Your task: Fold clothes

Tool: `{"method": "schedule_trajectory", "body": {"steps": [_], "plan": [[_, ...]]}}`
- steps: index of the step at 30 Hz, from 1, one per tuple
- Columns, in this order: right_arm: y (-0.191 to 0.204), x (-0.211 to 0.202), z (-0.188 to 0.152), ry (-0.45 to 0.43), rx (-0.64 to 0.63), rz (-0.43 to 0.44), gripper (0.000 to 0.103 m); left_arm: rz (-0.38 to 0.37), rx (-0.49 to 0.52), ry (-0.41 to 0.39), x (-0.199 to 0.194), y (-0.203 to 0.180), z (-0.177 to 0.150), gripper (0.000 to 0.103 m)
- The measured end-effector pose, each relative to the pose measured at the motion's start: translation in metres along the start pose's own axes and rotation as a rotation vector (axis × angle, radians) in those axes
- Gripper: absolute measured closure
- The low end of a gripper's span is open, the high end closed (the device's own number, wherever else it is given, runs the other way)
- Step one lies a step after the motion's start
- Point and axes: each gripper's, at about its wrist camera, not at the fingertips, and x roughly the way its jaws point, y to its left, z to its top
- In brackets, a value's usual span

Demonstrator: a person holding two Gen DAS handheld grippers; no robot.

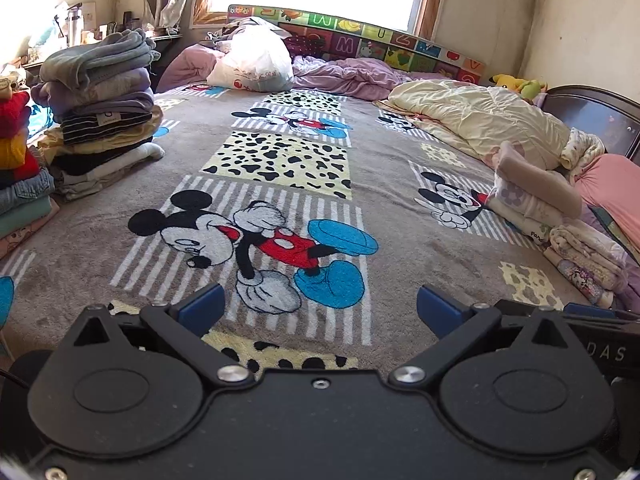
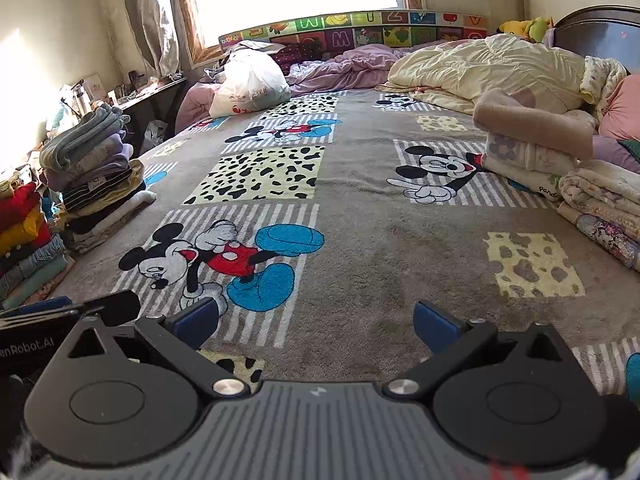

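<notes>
Both grippers hover low over a grey cartoon-mouse blanket (image 1: 400, 208) (image 2: 360, 216) that covers the bed. My left gripper (image 1: 320, 308) is open, its blue pads wide apart with nothing between them. My right gripper (image 2: 316, 320) is open too, with only blanket between its pads. A tall stack of folded clothes (image 1: 100, 108) (image 2: 92, 176) stands at the left edge of the bed. A second folded pile (image 1: 536, 200) (image 2: 536, 148), pale pink and floral, lies at the right. The left gripper's body (image 2: 44, 324) shows at the right wrist view's lower left.
A white plastic bag (image 1: 256, 60) (image 2: 252, 80) and a crumpled purple sheet (image 1: 348, 74) lie at the far end, under the window. A cream quilt (image 1: 480, 120) (image 2: 492, 68) is heaped at the far right. More folded clothes (image 1: 16, 172), red, yellow and denim, sit at the left edge.
</notes>
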Motion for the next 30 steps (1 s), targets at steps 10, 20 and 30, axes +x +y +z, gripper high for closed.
{"method": "schedule_trajectory", "body": {"steps": [10, 20, 30], "plan": [[-0.011, 0.000, -0.008, -0.026, 0.006, -0.062, 0.000, 0.046, 0.083, 0.017, 0.010, -0.015, -0.007, 0.000], [-0.012, 0.011, -0.014, -0.019, -0.014, -0.084, 0.000, 0.039, 0.058, 0.040, 0.022, -0.015, -0.013, 0.000], [-0.016, 0.026, -0.023, 0.031, -0.012, -0.105, 0.000, 0.058, 0.093, 0.064, 0.033, -0.017, -0.022, 0.000]]}}
